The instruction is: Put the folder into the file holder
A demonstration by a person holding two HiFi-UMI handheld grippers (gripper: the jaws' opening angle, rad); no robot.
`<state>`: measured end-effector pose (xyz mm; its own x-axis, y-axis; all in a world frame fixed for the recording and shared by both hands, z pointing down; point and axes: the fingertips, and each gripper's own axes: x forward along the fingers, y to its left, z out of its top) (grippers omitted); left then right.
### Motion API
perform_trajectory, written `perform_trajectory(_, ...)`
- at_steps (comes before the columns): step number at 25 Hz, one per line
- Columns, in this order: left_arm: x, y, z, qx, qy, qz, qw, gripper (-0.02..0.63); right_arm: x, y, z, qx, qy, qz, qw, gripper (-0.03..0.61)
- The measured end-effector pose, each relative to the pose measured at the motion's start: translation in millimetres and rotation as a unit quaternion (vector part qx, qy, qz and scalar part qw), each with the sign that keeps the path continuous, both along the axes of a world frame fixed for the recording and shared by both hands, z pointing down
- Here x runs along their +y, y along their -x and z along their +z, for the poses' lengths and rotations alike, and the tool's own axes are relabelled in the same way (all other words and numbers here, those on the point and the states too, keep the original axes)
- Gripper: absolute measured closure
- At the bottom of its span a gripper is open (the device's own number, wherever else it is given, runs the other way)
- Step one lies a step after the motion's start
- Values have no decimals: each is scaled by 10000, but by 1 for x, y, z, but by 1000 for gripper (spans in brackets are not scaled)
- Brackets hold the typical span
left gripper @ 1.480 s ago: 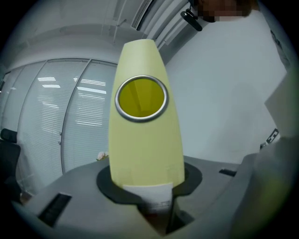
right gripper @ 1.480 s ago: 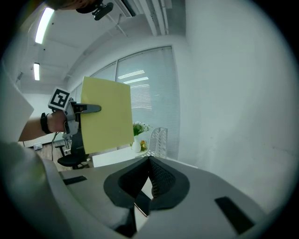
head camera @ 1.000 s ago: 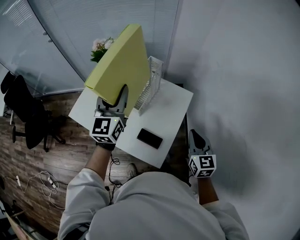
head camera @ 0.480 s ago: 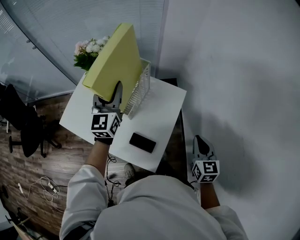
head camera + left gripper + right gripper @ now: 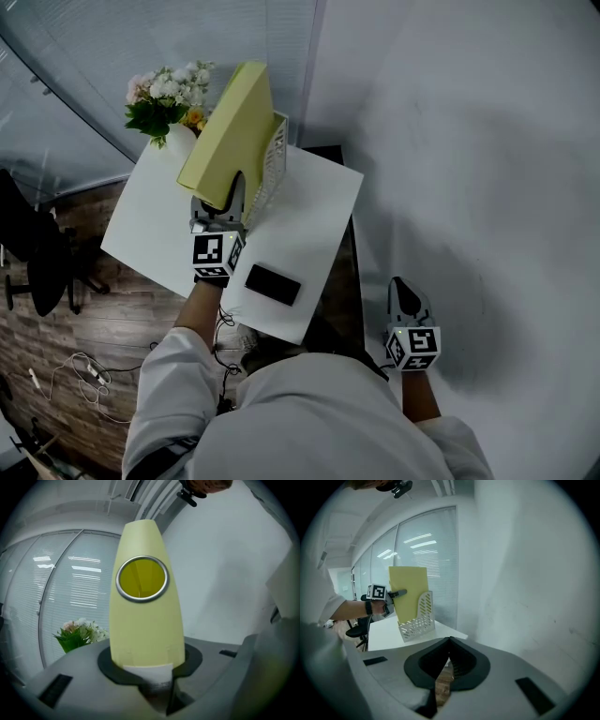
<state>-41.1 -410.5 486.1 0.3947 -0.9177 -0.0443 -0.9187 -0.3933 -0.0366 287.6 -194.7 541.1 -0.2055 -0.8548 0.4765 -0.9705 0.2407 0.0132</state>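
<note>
A thick yellow folder (image 5: 230,131) stands tilted over the white perforated file holder (image 5: 273,161) at the table's far side. My left gripper (image 5: 231,190) is shut on the folder's near spine edge. In the left gripper view the spine with its metal ring hole (image 5: 142,578) rises straight out of the jaws. From the right gripper view the folder (image 5: 408,591) has its lower part behind the file holder's side wall (image 5: 417,619), so its bottom edge is hidden. My right gripper (image 5: 404,291) hangs off the table by the wall, shut and empty.
A black phone (image 5: 273,284) lies on the white table (image 5: 309,211) near my left hand. A vase of flowers (image 5: 164,98) stands left of the folder. A dark office chair (image 5: 37,262) is on the wooden floor at left. A white wall runs along the right.
The folder has come lower and closer to the file holder, still held by my left gripper. The flowers show more fully as the view has shifted. My right gripper stays low by the wall.
</note>
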Motion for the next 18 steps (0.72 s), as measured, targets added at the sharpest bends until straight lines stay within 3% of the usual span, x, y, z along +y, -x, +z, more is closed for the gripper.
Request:
perform_trajectory(10,-7,-1,17,-15,-153,-129,9998,480,-13,11,9,78,126,-297,9994,566)
perform_trajectory(18,-12,-7,55,-154,172,-42,9997,477,-14,14,19,90,274,-362,9989,566)
